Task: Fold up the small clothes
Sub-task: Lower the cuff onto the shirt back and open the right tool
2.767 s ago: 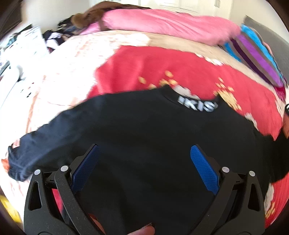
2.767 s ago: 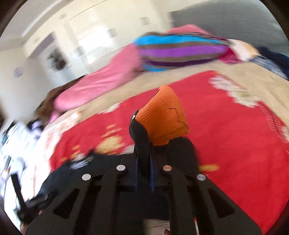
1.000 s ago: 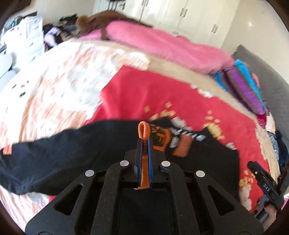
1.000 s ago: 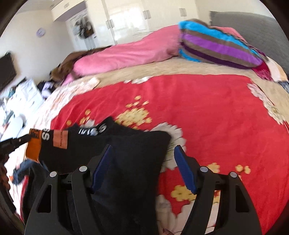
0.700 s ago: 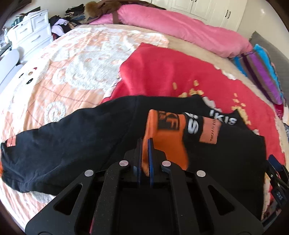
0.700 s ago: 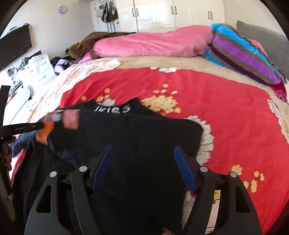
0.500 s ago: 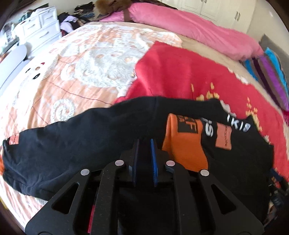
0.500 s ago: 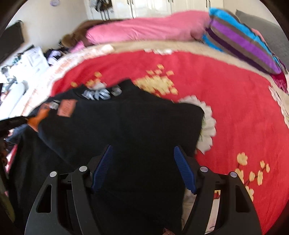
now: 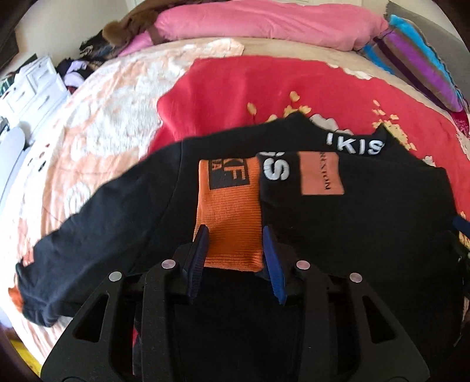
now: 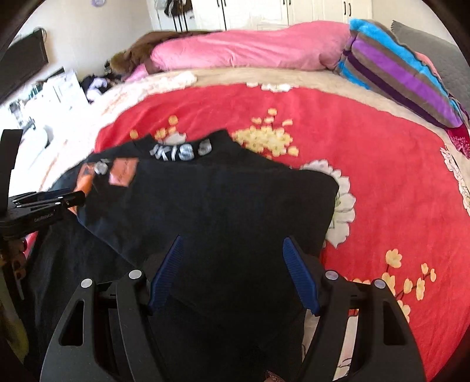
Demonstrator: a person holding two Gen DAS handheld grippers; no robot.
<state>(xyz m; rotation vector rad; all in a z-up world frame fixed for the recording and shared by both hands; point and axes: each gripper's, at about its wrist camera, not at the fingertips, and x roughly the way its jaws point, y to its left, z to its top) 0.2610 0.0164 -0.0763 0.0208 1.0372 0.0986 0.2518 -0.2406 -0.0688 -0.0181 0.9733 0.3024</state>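
Observation:
A black sweater [image 9: 367,235] lies on the bed with its lettered collar [image 9: 355,145] at the far side. Its right sleeve is folded across the chest, and the sleeve's orange cuff [image 9: 229,211] lies flat on the black cloth. My left gripper [image 9: 235,238] straddles the near end of that cuff. Its jaws are opening and the pads stand at the cuff's two edges without pinching it. In the right wrist view my right gripper [image 10: 232,258] hangs open over the sweater's body [image 10: 220,205], with nothing held. The left gripper [image 10: 73,198] shows at that view's left edge beside the cuff [image 10: 85,179].
A red flowered blanket [image 10: 367,176] covers the bed's right half, a peach one [image 9: 97,123] the left. A pink duvet [image 9: 264,23] and a striped pillow [image 10: 396,73] lie at the head. White drawers [image 9: 32,85] stand at the left. The other sleeve [image 9: 88,235] stretches left.
The left gripper came down with the orange cuff pinched, laid it flat on the sweater's chest and parted its jaws. The right gripper stayed open and shifted slightly over the sweater.

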